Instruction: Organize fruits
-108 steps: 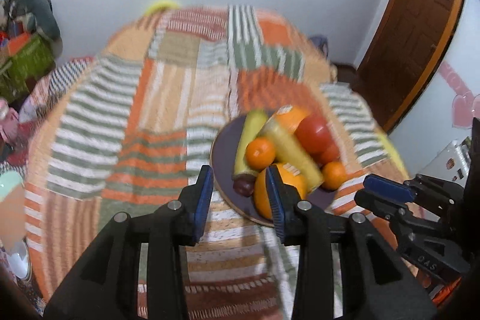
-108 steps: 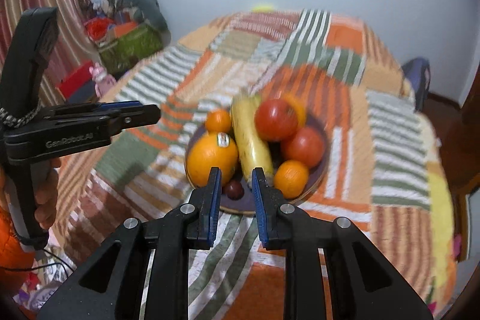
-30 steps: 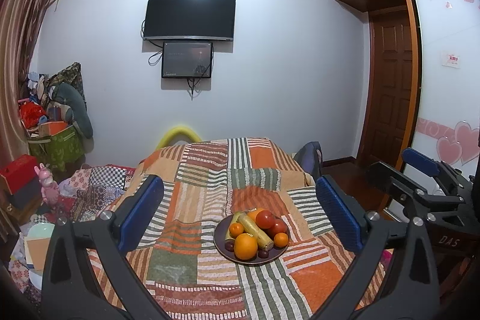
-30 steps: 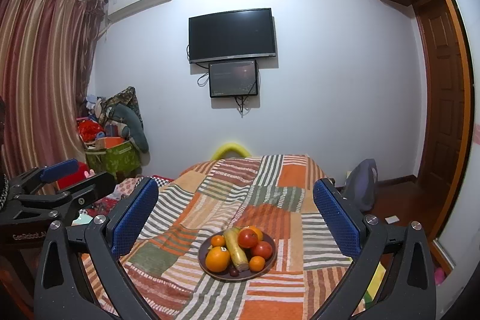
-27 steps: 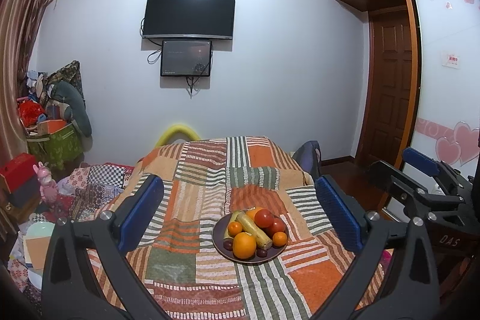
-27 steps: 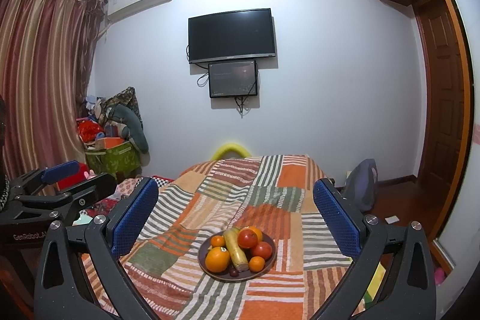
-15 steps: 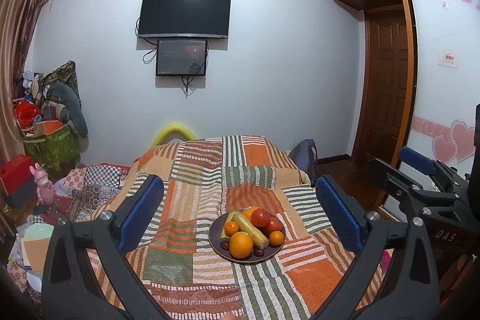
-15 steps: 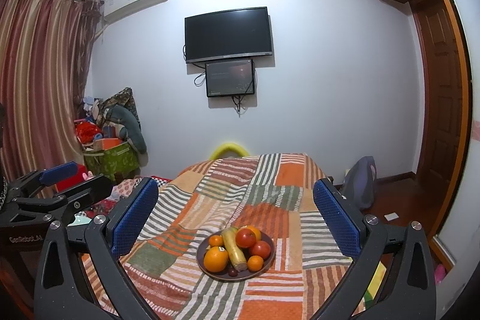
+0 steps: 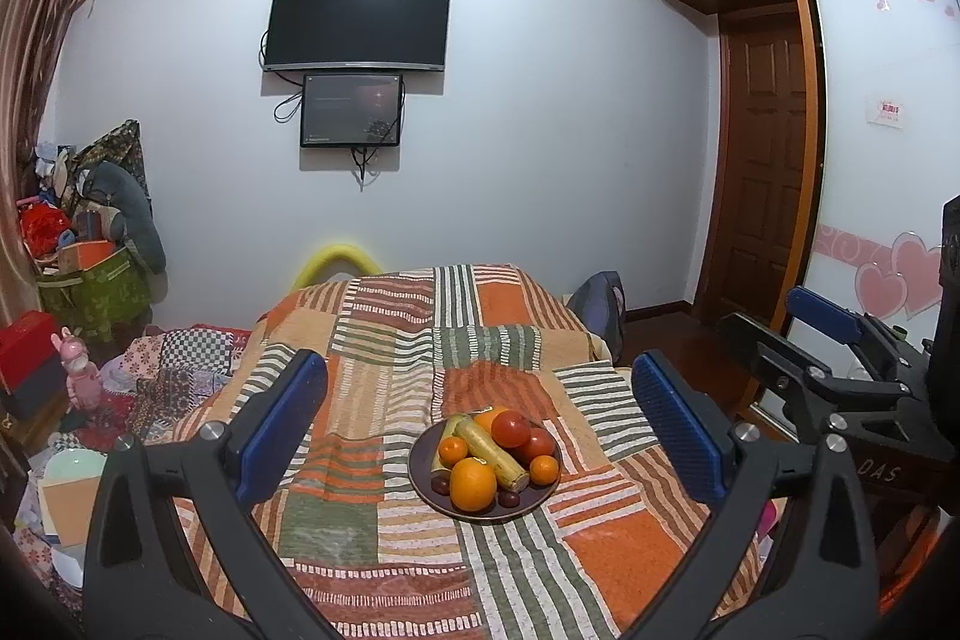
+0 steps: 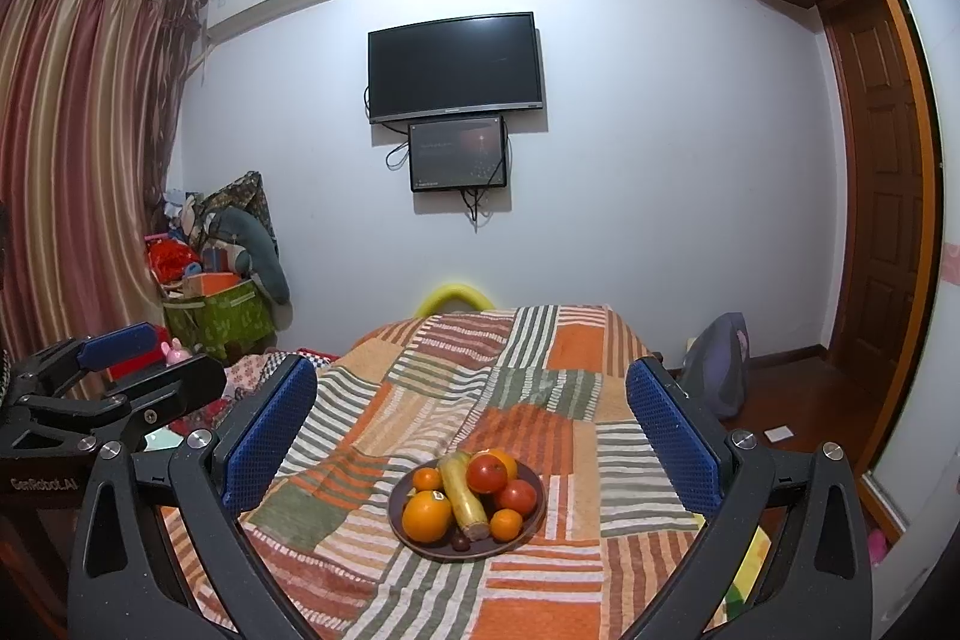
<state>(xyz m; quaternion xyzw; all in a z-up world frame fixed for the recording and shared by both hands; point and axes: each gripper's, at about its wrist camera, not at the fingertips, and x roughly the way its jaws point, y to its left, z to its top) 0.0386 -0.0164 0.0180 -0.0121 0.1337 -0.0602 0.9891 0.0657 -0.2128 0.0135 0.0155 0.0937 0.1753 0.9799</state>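
**Fruit piled on the plate, both tongs held back and empty**

The bed (image 9: 384, 460) with its patchwork cover carries a dark plate (image 9: 420, 466) near the foot, heaped with a large orange (image 9: 474, 484), a long yellow fruit (image 9: 489, 451), tomatoes (image 9: 510, 429) and small oranges. The soft cover could let the plate tip if pressed at its rim, and round fruit might roll off the heap. The left tongs (image 9: 480, 430) and right tongs (image 10: 471, 442) gape wide, holding nothing. Against the earliest frames, both have pulled well back from the plate and opened from nearly closed.
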